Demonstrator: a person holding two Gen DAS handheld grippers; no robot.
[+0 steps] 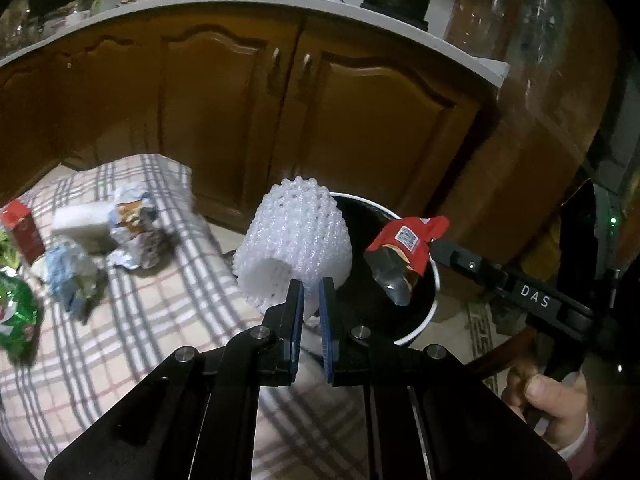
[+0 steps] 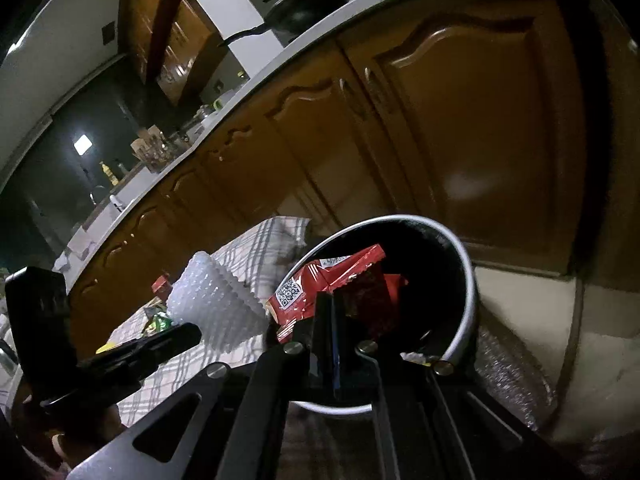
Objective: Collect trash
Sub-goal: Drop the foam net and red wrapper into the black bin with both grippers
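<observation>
My left gripper (image 1: 311,286) is shut on the rim of a white foam fruit net (image 1: 294,246) and holds it at the near edge of a black trash bin with a white rim (image 1: 424,320). My right gripper (image 1: 434,246) is shut on a red snack wrapper (image 1: 406,240) and holds it over the bin's opening. In the right wrist view the gripper (image 2: 328,300) pinches the red wrapper (image 2: 320,284) above the bin (image 2: 468,280), with the foam net (image 2: 216,304) to its left.
Crumpled wrappers (image 1: 132,228), a white sponge-like block (image 1: 82,224), a red box (image 1: 22,228) and a green packet (image 1: 16,316) lie on the checked tablecloth (image 1: 160,340). Brown cabinet doors (image 1: 248,108) stand behind the bin.
</observation>
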